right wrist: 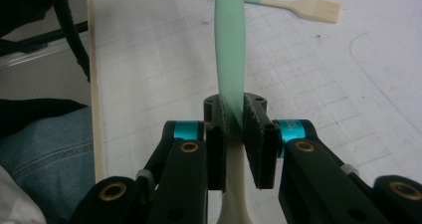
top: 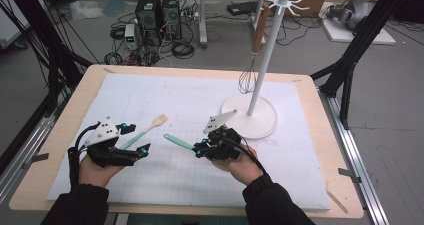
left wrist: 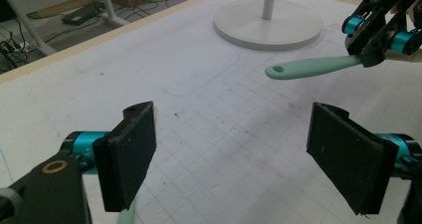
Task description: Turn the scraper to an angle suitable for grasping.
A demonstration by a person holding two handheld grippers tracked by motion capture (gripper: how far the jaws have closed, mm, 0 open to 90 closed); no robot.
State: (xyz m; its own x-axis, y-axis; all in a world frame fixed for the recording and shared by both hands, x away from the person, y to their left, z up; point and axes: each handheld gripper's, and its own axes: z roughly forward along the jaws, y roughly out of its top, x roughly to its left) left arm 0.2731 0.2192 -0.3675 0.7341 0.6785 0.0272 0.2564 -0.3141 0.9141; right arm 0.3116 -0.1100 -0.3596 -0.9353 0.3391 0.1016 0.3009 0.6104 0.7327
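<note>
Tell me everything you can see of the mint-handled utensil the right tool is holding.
The utensil has a long, flat mint-green handle that looks like plastic or silicone, with a small hanging hole at its free end. Toward the working end it turns cream; that end is hidden under the right tool. The tool's jaws are shut on the handle's sides. In the high view it points left and slightly away from the person, over the white mat; whether it is lifted clear of the mat cannot be told.

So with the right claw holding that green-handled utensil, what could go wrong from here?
1. The right claw pinches the green-handled utensil on a narrow stretch, so it might pivot or slip.
2. The whisk hangs loosely on the white rack; bumping the rack could swing it off.
</note>
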